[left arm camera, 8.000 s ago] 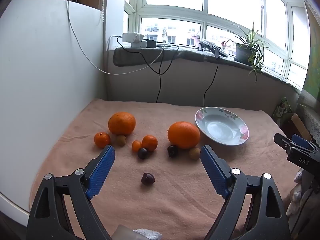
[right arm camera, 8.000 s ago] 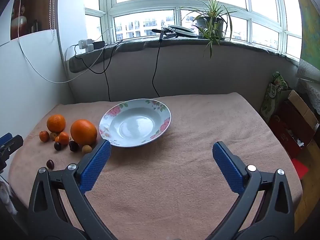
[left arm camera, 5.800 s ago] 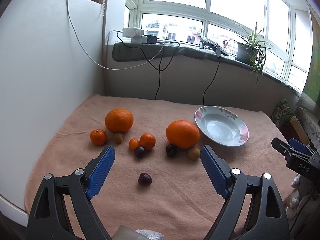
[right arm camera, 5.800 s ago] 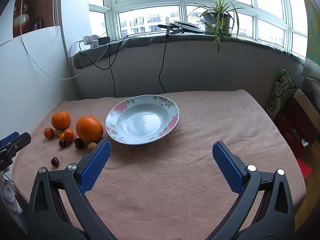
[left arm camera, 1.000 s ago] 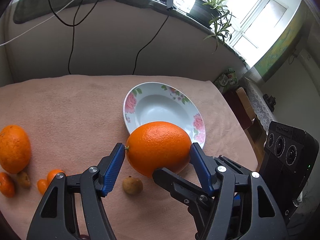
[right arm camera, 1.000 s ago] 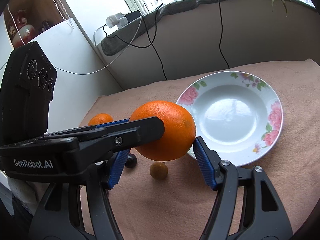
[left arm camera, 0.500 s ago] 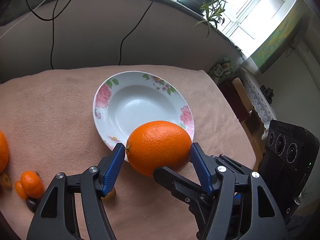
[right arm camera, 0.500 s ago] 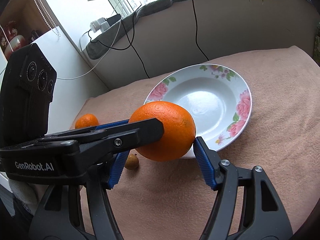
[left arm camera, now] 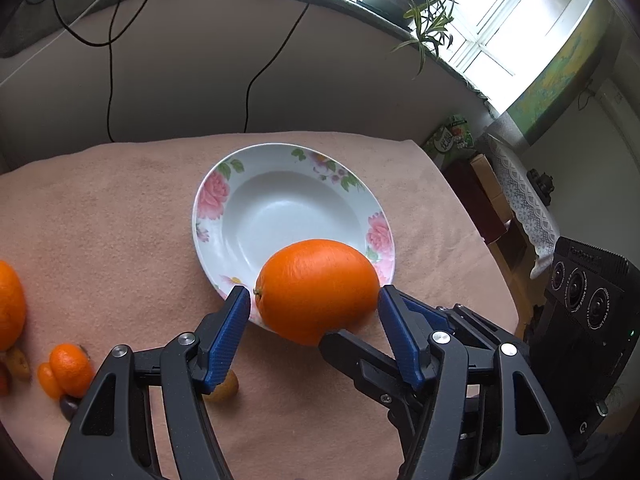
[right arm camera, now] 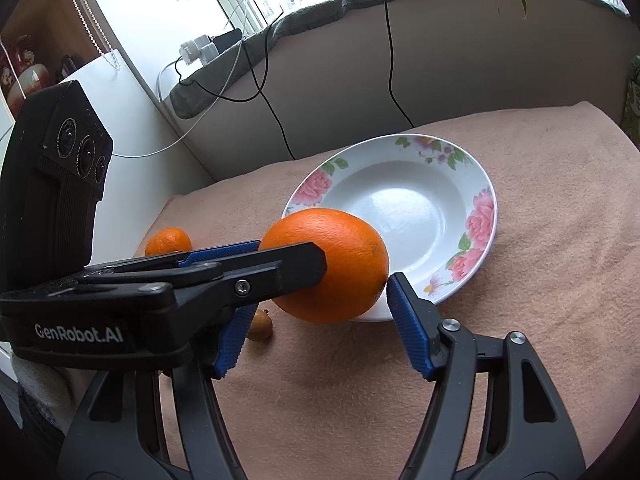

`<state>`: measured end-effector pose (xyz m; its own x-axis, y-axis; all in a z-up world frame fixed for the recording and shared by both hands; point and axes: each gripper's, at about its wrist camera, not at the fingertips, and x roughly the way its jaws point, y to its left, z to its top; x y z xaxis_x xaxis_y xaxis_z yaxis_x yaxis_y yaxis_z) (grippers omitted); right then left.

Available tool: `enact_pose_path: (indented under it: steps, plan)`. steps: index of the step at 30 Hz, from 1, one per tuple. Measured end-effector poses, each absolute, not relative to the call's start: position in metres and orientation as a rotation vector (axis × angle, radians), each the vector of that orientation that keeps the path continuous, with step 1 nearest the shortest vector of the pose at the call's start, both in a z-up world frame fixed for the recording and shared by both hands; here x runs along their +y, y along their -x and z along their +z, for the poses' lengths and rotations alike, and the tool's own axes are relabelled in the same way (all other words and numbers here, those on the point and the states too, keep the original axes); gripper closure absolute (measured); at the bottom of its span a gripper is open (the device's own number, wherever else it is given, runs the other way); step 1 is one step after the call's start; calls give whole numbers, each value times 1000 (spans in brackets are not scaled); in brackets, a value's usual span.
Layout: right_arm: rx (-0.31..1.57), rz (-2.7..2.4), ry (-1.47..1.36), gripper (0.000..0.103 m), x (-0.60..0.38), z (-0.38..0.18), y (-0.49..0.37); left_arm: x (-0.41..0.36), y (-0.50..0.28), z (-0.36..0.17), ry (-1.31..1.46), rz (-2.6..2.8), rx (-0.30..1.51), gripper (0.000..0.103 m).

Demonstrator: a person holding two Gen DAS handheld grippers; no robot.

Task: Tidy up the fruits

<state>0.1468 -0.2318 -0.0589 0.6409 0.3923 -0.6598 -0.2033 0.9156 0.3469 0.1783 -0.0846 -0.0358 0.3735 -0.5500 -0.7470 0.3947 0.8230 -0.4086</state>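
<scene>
1. Nearest me, the left gripper (left arm camera: 312,300) was clenched on the orange (left arm camera: 316,288). Its blue pads (left arm camera: 228,332) sat against the fruit's two ends, and its jaws had just been closing further with the orange between them.
2. The right gripper (right arm camera: 320,300) came in across the left one and grasped the same orange. Its right pad (right arm camera: 408,320) lay against the fruit's side, while the tip of its other pad was hidden behind the left gripper's black finger.
3. The orange hung over the near rim of the plate (left arm camera: 200,216). I could not tell whether it touched the rim.
4. A small brown fruit (left arm camera: 224,390) lay on the cloth (left arm camera: 100,220) just under the left gripper's left finger.
5. Off to the left lay two mandarins (left arm camera: 68,368), touching each other, and a second orange (left arm camera: 8,304) at the edge of the view.
6. The plate, white with pink roses on the rim, held nothing inside its bowl.
7. Beyond the cloth, black cables (left arm camera: 248,92) ran down the wall from the sill.
8. A plant (left arm camera: 420,4) stood on the sill at the far right, by the window.
</scene>
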Motion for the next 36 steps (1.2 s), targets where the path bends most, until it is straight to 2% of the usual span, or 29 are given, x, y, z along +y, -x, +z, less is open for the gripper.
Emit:
enact_pose_path:
  steps: [2, 4, 36]
  plan:
    - [788, 343, -233, 27, -231, -55, -144, -81, -177, -31, 171, -602, 1006, 38]
    - [775, 344, -212, 24, -229, -52, -141, -76, -176, -27, 171, -591, 990, 38]
    - [745, 426, -211, 24, -236, -48, -107, 11, -90, -1, 127, -237, 749, 36]
